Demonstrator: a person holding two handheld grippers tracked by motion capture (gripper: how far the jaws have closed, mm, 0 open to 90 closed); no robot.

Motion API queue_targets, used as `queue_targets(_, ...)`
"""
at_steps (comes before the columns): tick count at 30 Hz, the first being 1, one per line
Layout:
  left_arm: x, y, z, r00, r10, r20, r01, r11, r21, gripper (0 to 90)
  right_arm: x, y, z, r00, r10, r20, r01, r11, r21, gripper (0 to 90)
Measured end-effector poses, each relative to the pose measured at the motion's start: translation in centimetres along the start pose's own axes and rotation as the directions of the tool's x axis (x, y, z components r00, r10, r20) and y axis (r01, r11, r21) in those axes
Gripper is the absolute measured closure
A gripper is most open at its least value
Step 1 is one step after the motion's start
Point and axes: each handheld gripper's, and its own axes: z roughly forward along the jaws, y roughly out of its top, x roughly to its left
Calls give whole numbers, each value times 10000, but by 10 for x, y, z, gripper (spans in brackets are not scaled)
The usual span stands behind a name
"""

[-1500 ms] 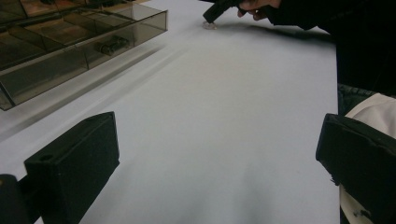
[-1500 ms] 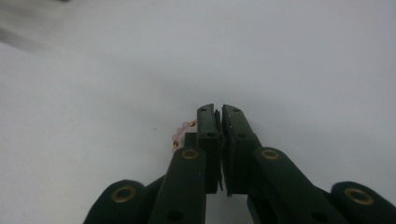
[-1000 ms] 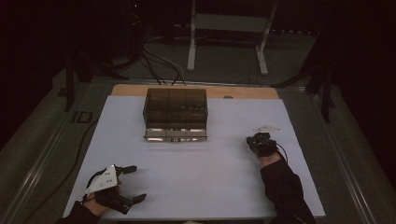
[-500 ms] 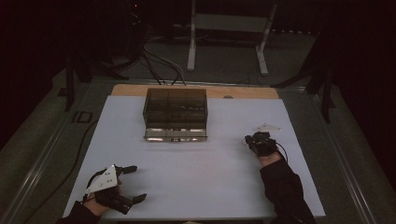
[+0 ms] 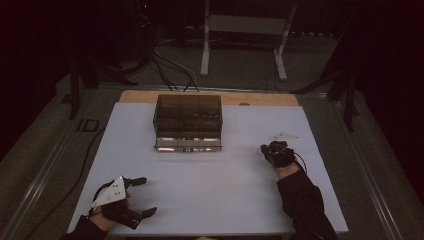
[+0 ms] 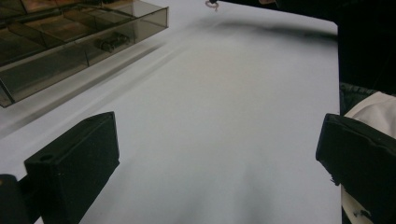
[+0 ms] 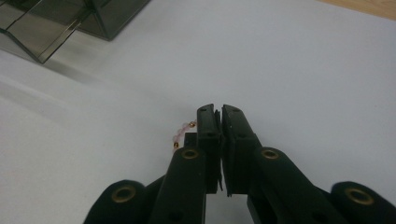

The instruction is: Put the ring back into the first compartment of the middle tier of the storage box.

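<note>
The left tongs (image 5: pixel 142 196) rest at the near left corner of the white surface (image 5: pixel 210 180), well apart from the smoked compartment box (image 5: pixel 188 122), jaws spread wide with nothing between them. Bare surface lies between these tongs and the box. The left gripper view shows a small dark item (image 6: pixel 111 42) in one box compartment. Right of the box, the right tongs (image 5: pixel 263 150) sit low on the surface with jaws pressed together. The right gripper view shows a pink-and-gold beaded piece (image 7: pixel 183 133) just beside the closed jaws on their left; whether it is pinched cannot be told.
</note>
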Motion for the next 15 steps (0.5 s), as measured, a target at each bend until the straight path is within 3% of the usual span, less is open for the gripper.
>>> queue_targets(15, 1, 0, 0, 10000, -28, -55, 28, 10000, -23, 9, 14, 10, -4, 9993, -367, -121, 365, 9992, -156, 866)
